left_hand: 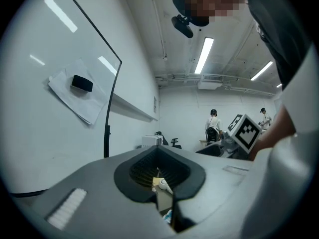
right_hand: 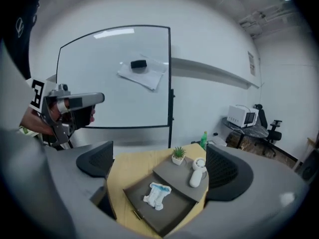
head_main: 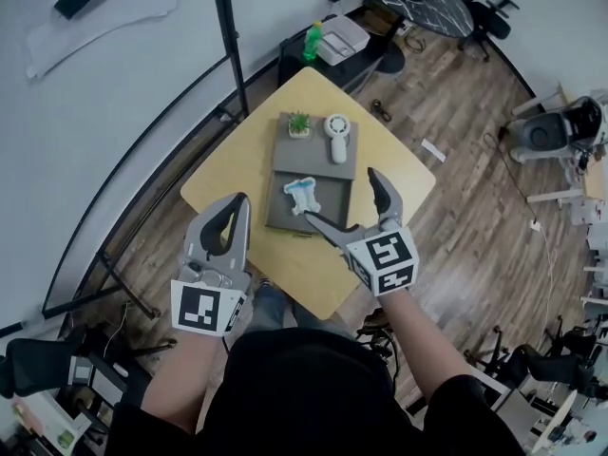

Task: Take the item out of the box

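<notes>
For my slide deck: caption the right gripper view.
Open right hand-held gripper frames a pulled-out drawer holding a white-and-blue item.

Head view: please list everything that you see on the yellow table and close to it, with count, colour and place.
table: one, yellow, centre
box: one, grey, on the table, drawer pulled open
item: one, white and blue, lying in the drawer
potted plant: one, green, on the box top
handheld fan: one, white, beside the plant
bottle: one, green, behind the table
left gripper: grey, shut, empty
right gripper: grey, open, over the drawer
</notes>
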Available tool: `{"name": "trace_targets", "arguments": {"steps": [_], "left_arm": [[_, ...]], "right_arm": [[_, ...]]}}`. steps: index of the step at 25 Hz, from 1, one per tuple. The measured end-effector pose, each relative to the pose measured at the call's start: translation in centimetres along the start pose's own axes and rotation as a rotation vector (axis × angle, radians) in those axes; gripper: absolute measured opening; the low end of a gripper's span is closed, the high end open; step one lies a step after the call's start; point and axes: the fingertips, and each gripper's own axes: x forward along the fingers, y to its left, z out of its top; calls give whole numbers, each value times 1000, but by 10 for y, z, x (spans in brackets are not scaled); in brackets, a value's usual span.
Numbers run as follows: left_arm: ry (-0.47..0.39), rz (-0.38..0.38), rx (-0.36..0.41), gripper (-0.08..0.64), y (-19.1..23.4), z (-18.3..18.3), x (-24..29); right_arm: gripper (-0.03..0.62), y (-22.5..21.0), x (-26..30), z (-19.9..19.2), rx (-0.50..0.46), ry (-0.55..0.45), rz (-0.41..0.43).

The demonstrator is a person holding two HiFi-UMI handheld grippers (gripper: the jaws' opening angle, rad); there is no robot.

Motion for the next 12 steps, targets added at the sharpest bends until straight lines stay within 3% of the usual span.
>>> {"name": "trace_targets", "arguments": {"steps": [2,6,12], "left_arm": [[46,0,0,0,-1,-13,1],[45,23,-16,0,3,-25,1],[80,58,-40,0,20,-42,-6]], "right_arm": [[591,3,23,-20,28,89,40],[588,9,66,-67,72,260,104],[577,7,114,-134,180,494,124]]}}
